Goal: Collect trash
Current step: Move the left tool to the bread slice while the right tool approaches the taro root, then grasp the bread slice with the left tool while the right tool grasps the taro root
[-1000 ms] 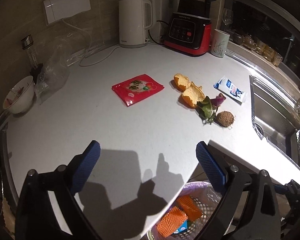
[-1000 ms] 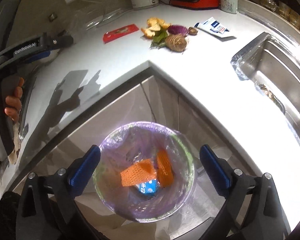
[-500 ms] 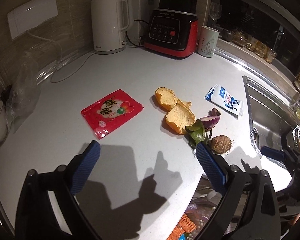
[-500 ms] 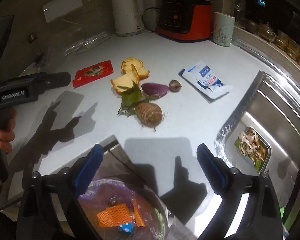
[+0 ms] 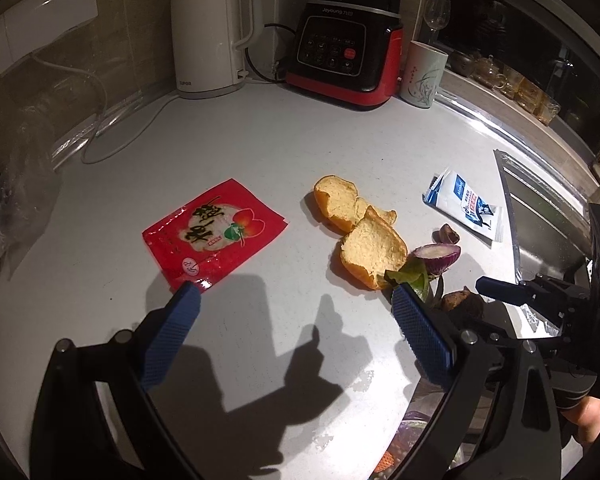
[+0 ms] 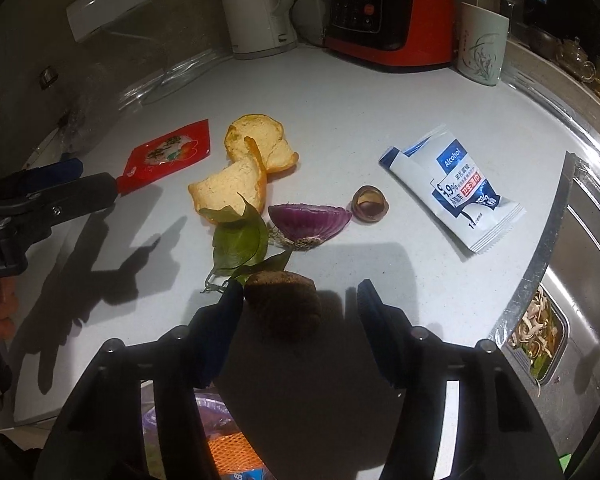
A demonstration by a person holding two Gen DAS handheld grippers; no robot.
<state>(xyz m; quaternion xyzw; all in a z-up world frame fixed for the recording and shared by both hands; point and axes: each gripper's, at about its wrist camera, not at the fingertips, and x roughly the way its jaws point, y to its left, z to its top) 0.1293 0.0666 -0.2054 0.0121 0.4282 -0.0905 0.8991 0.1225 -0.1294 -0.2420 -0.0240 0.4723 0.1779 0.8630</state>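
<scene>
Trash is spread over the white table (image 5: 260, 136) in the left wrist view: a red packet (image 5: 214, 234) just past the left claw (image 5: 296, 300), whose blue pads are spread wide with nothing gripped, orange peel (image 5: 360, 236) to the right. Over in the right wrist view, the right claw (image 6: 300, 292) has just been closing around a brown taro root (image 6: 284, 304), but it isn't pinched yet. Onion piece (image 6: 310, 220) and wipe sachet (image 6: 456, 184) are seen behind.
</scene>
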